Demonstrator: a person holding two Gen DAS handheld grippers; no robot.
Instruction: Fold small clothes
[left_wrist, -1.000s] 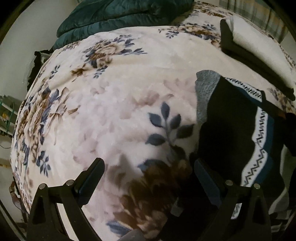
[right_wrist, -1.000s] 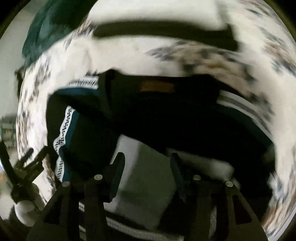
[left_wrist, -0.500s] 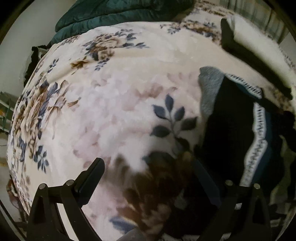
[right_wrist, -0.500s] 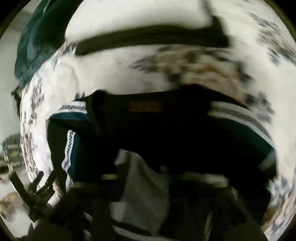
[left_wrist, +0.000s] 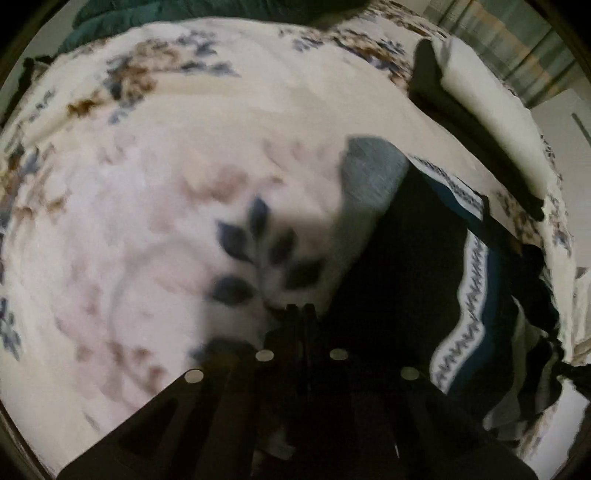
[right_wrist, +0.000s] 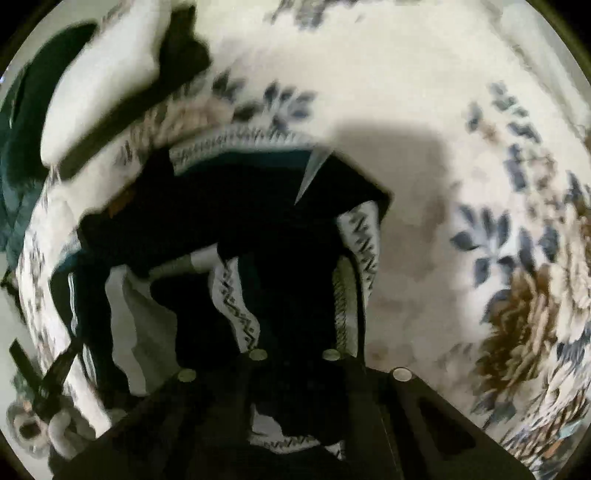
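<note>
A dark knit sweater (left_wrist: 406, 277) with white zigzag bands and teal stripes lies on the floral blanket (left_wrist: 147, 221). My left gripper (left_wrist: 300, 314) points steeply down at the sweater's left edge, jaws together, pinching the dark cloth there. In the right wrist view the sweater (right_wrist: 258, 221) is bunched and pulled up in folds toward my right gripper (right_wrist: 293, 317), which is shut on it. The dark fingers blend into the dark cloth. The left gripper (right_wrist: 40, 380) shows blurred at the lower left edge of that view.
A folded stack of white and black clothes (left_wrist: 480, 110) lies beyond the sweater, seen also as a stack (right_wrist: 110, 81) at upper left. A teal quilt (left_wrist: 184, 11) lies at the bed's far end. Bare blanket (right_wrist: 480, 110) spreads right of the sweater.
Both grippers' jaws have come together from open. The right gripper swung sideways and rolled, dragging the sweater into bunched folds. The left gripper tipped down onto the sweater's edge.
</note>
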